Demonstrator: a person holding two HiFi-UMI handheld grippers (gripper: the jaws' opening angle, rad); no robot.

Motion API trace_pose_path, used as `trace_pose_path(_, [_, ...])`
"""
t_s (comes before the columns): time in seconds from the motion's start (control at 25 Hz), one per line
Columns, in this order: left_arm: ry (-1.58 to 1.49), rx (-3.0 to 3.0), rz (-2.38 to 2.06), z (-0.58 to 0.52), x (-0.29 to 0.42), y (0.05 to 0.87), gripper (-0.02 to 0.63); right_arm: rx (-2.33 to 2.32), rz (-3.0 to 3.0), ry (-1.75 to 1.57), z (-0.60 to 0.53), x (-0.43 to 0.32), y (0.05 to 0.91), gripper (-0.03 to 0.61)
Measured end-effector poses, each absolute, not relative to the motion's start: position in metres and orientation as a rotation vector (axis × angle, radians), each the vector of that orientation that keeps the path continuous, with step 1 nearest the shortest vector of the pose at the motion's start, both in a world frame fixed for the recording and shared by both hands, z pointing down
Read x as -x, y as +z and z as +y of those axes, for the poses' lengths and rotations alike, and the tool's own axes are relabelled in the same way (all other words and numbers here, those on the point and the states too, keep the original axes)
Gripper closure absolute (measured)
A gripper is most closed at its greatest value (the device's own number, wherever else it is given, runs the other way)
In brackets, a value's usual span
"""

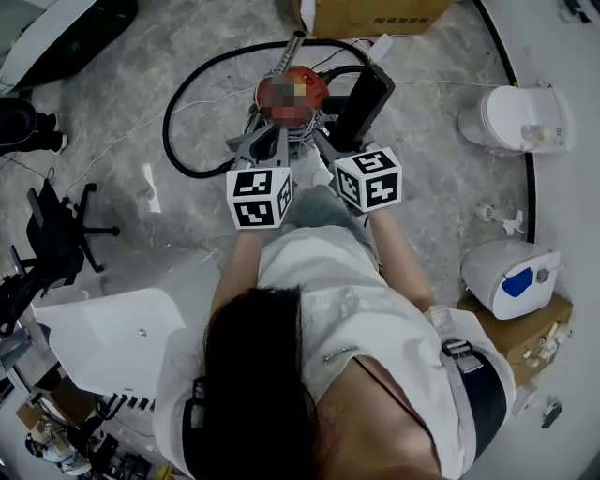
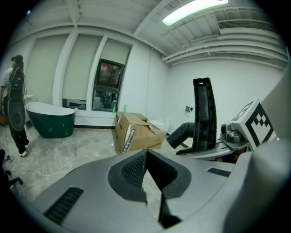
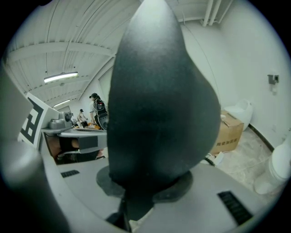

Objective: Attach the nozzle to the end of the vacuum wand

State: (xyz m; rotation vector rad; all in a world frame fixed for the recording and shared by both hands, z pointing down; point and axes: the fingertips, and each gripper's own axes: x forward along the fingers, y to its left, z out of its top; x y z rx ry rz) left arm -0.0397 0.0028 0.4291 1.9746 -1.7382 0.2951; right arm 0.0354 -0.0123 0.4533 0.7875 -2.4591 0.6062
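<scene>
My right gripper (image 1: 339, 131) is shut on the black vacuum nozzle (image 1: 362, 101), which stands upright out of its jaws. The nozzle fills the right gripper view (image 3: 163, 104), and it rises at the right of the left gripper view (image 2: 203, 116). My left gripper (image 1: 268, 141) is beside it to the left, shut with nothing between its pads (image 2: 146, 154). Just beyond both grippers sits the red vacuum body (image 1: 292, 94) with its black hose (image 1: 183, 122) looping left. A metal wand end (image 1: 296, 42) points toward the box beyond.
A cardboard box (image 1: 375, 11) lies on the floor ahead. Two white toilets (image 1: 516, 117) (image 1: 511, 277) stand to the right, a black chair (image 1: 56, 234) to the left. A green bathtub (image 2: 50, 120) and a standing person (image 2: 16, 104) are far off left.
</scene>
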Motion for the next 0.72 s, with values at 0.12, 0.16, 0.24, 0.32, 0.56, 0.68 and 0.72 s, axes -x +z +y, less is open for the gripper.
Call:
trace_pose_path(0.12, [0.296, -1.951, -1.753, -0.016, 0.042, 0.433, 0.612, -0.754, -2.460, 0.608, -0.033, -0.032, 0.458, 0.472])
trace_pose_path(0.16, [0.297, -1.944, -1.758, -0.023, 0.042, 0.434, 0.612, -0.742, -2.461, 0.606, -0.040, -0.032, 0.459, 0.472])
trace_pose_path(0.24, [0.299, -1.932, -1.769, -0.035, 0.040, 0.435, 0.612, -0.718, -2.463, 0.602, -0.053, -0.032, 0.460, 0.472])
trace_pose_path(0.32, [0.304, -1.921, -1.781, -0.045, 0.038, 0.435, 0.612, -0.697, -2.466, 0.601, -0.063, -0.033, 0.461, 0.472])
trace_pose_path(0.56, [0.311, -1.875, -1.812, -0.072, 0.039, 0.441, 0.612, -0.637, -2.473, 0.602, -0.092, -0.032, 0.465, 0.472])
trace_pose_path(0.68, [0.317, -1.845, -1.825, -0.083, 0.040, 0.446, 0.612, -0.604, -2.472, 0.598, -0.103, -0.031, 0.467, 0.472])
trace_pose_path(0.72, [0.323, -1.834, -1.829, -0.086, 0.040, 0.448, 0.612, -0.596, -2.471, 0.599, -0.107, -0.032, 0.468, 0.472])
